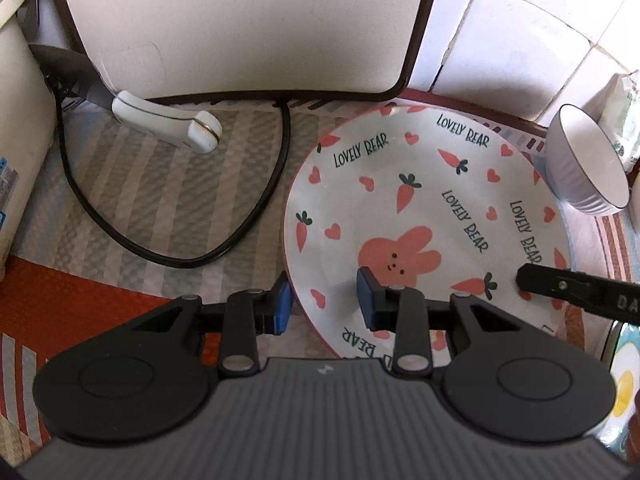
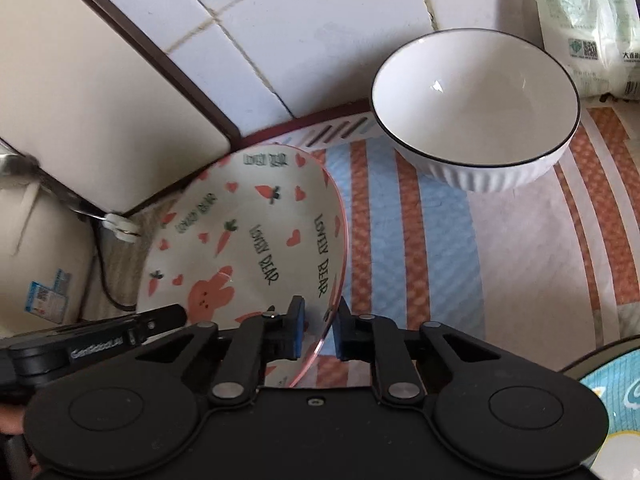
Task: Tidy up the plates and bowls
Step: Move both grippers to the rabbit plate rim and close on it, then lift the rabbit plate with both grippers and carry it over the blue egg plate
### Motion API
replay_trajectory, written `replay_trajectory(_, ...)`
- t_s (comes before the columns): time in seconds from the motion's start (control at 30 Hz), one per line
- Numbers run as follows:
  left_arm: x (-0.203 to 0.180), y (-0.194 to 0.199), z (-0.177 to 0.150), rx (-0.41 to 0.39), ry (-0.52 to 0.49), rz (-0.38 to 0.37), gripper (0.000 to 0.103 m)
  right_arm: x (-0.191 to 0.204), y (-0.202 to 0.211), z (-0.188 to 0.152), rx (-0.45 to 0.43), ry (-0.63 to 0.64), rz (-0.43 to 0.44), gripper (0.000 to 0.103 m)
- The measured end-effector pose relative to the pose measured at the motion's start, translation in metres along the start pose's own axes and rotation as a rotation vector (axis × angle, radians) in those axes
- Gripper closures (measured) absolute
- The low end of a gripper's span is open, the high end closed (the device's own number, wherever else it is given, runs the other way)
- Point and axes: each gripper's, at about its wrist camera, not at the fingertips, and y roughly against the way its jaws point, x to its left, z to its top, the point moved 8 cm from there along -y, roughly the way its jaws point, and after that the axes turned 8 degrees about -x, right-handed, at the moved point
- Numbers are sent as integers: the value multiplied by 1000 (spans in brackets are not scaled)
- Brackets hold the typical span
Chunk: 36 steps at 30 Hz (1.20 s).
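A white plate with pink rabbit, carrots and "LOVELY BEAR" lettering [image 1: 420,208] lies on the striped mat; it also shows in the right wrist view [image 2: 248,240]. My left gripper [image 1: 326,304] is open, its two blue pads straddling the plate's near-left rim with a gap. My right gripper [image 2: 318,330] has its pads on either side of the plate's right rim, closed onto it; its arm shows in the left wrist view [image 1: 580,296]. A white ribbed bowl with a dark rim [image 2: 476,108] stands upright on the mat beyond the right gripper, also seen at the right in the left wrist view [image 1: 586,168].
A beige appliance [image 1: 248,24] stands against the tiled wall behind the plate, with a black cable [image 1: 120,236] looped on the mat and a white handle [image 1: 168,122] beside it. A white container [image 1: 16,120] is at far left. A plastic bag [image 2: 580,12] sits behind the bowl. Another patterned plate's edge [image 2: 612,380] is at lower right.
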Motion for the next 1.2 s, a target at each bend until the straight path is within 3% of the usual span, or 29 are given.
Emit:
replay_trajectory(0.3,-12,13,3,-2,-100,34,71,8,21,-3,-18,77,5,84)
replay_trajectory(0.63,-40,53,1,-9,-149,51,71,3,65,-3,-34,52,-1,84)
replay_trajectory(1.2,-131,139,-20,-37,-289,-59,71,-32,204,-20,-130,1,-34,83)
